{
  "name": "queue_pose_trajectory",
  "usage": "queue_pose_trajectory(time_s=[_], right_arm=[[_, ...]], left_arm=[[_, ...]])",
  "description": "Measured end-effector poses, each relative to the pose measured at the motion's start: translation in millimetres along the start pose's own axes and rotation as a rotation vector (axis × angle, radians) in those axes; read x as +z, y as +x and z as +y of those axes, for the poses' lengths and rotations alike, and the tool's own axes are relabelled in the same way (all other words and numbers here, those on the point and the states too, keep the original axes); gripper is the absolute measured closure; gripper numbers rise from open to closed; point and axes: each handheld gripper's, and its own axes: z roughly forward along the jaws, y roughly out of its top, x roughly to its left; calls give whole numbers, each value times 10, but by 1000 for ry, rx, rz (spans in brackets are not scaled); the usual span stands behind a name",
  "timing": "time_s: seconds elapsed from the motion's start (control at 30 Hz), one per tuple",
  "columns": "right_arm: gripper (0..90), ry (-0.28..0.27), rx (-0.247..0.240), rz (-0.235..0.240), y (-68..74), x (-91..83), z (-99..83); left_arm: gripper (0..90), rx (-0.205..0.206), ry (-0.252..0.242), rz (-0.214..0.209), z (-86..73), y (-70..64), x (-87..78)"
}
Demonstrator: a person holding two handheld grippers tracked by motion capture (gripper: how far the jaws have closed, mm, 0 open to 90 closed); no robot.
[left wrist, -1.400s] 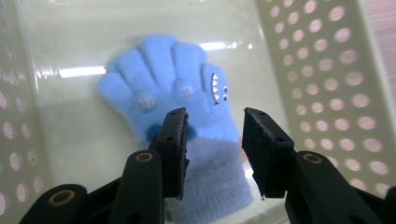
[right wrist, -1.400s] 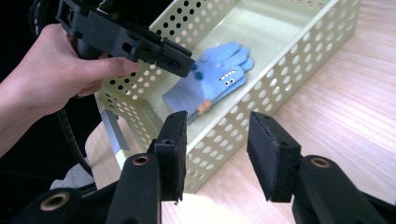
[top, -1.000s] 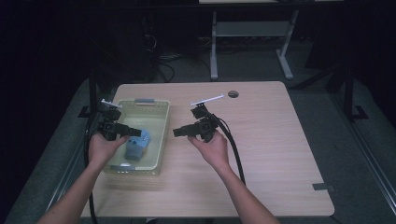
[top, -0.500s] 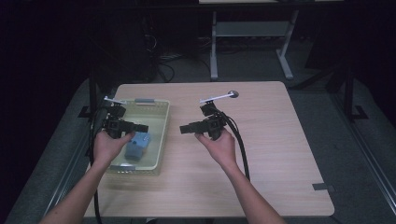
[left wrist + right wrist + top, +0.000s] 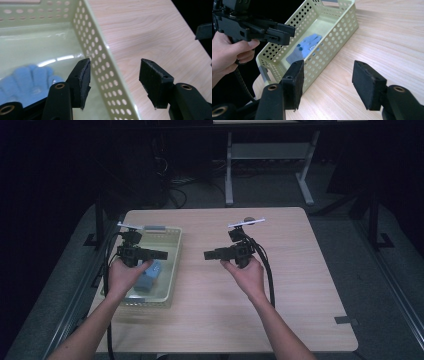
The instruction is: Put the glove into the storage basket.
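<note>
Both grippers had drawn up and away from the near edge of the bench since the earlier frames, the left gripper (image 5: 161, 254) no longer reaching down into the basket (image 5: 172, 270) and the right gripper (image 5: 209, 255) lifted a little farther toward the far edge. In the high view the left hand (image 5: 125, 275) held its gripper above the basket, jaws pointing toward the middle of the bench, while the right hand (image 5: 246, 272) held the other over bare wood near the centre, jaws pointing back at the basket, so the two faced each other and stood well apart. The left gripper (image 5: 113, 80) stood wide and empty, its jaws straddling the basket's perforated side wall (image 5: 100, 62) from above, one over the basket floor and one over the bench (image 5: 150, 30). The right gripper (image 5: 327, 82) was likewise wide with nothing between its pads, hovering over the wood just beside the basket (image 5: 332, 42). A blue cloth (image 5: 148, 276) lay on the basket floor toward the end nearer the person; it showed as a blue, fingered shape (image 5: 27, 82) in the left gripper view and through the open top (image 5: 305, 47) in the right gripper view. The pale yellow basket sat by the bench's left edge. A black cable (image 5: 267, 275) trailed from the right gripper along the forearm.
</note>
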Motion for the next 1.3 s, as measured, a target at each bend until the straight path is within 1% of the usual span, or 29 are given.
queue_pose_trajectory(time_s=[0.03, 0.13, 0.3, 0.33, 0.4, 0.47, 0.5, 0.57, 0.7, 0.87, 1.1, 1.13, 1.17, 1.2, 1.3], right_arm=[[416, 1, -2, -2, -14, -14, -6], [404, -8, 18, -4, -61, -73, -29], [388, -24, 21, -5, -130, -170, -55], [388, -23, 33, -6, -134, -185, -58], [387, -26, 40, -8, -163, -214, -69], [384, -30, 32, -13, -196, -240, -76], [383, -28, 41, -14, -202, -257, -79], [382, -38, 41, -12, -222, -283, -81], [380, -40, 46, -11, -254, -338, -91], [375, -42, 48, -15, -306, -418, -117], [369, -55, 65, -23, -390, -542, -166], [368, -55, 67, -26, -399, -557, -172], [366, -57, 71, -26, -410, -575, -179], [366, -59, 68, -26, -421, -586, -184], [363, -59, 72, -31, -448, -619, -202]], left_arm=[[402, -1, -8, -8, 7, -22, 8], [377, 6, -18, -21, 29, -78, 25], [360, 34, -25, -41, 59, -175, 70], [356, 34, -26, -46, 64, -196, 84], [345, 40, -25, -53, 72, -227, 106], [338, 43, -27, -62, 80, -267, 132], [334, 46, -32, -64, 82, -284, 142], [331, 54, -43, -64, 89, -312, 148], [318, 46, -60, -79, 100, -365, 176], [313, 57, -62, -90, 109, -442, 227], [297, 65, -60, -106, 115, -535, 299], [297, 73, -57, -108, 116, -547, 309], [297, 70, -57, -110, 116, -562, 319], [297, 76, -56, -109, 115, -571, 325], [293, 78, -54, -111, 112, -602, 348]])
